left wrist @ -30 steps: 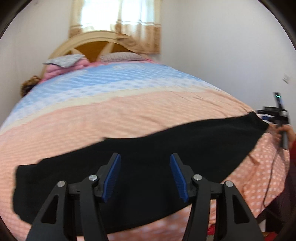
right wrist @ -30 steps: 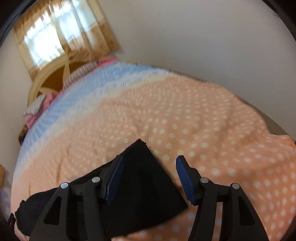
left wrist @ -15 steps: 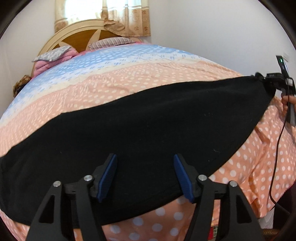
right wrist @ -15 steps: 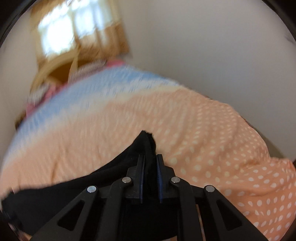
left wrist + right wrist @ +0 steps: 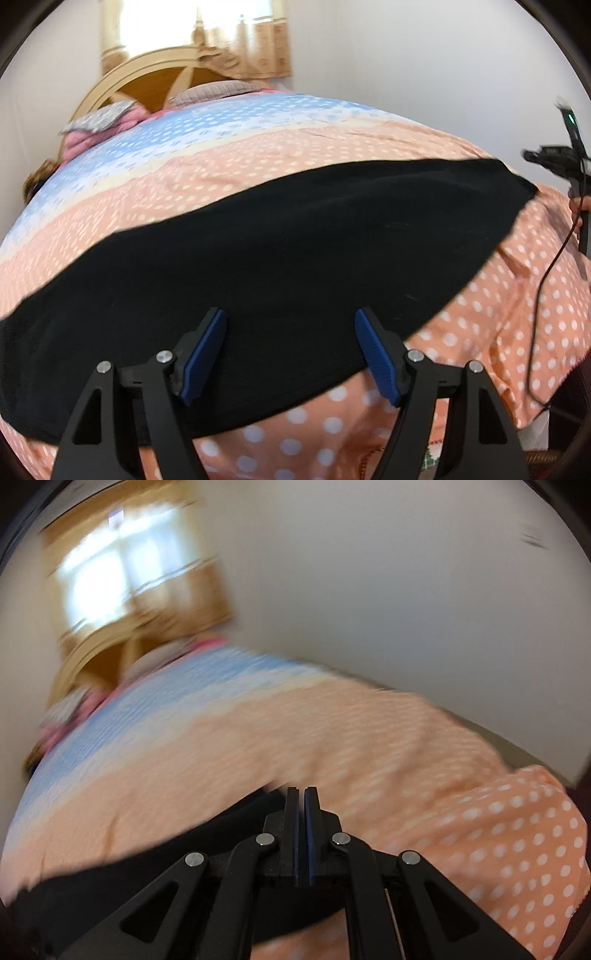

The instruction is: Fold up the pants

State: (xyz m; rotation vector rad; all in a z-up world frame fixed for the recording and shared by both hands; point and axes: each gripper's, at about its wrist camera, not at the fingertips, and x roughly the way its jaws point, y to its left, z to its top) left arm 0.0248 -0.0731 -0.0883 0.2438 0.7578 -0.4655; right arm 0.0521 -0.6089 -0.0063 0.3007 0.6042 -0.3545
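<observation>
Black pants (image 5: 280, 266) spread flat in a long band across the near part of the bed (image 5: 258, 162), running from the far-left near edge up to the right, on the orange dotted cover. Left gripper (image 5: 291, 350) poised over the near hem around mid-length, jaws wide and just been opening further, blue pads (image 5: 201, 365) clear of the cloth with nothing pinched between them. Risk here: closing from this height could catch only the top layer (or nothing), so the fold would drag one layer and leave the other behind; could also bite the bed cover along with the hem. Further right, right gripper (image 5: 301, 805) clenched tight, jaws just been closing, apparently on the pants' right end corner (image 5: 258, 805); cloth between the pads hard to confirm (heavy blur in the right wrist view). Thin bite at a corner likely to slip if pulled fast, dropping the end mid-fold. Lifting the right end while the left stays released could skew the band and wrinkle it. Cable (image 5: 546, 280) dangling at the right near edge might snag on the bedding.
</observation>
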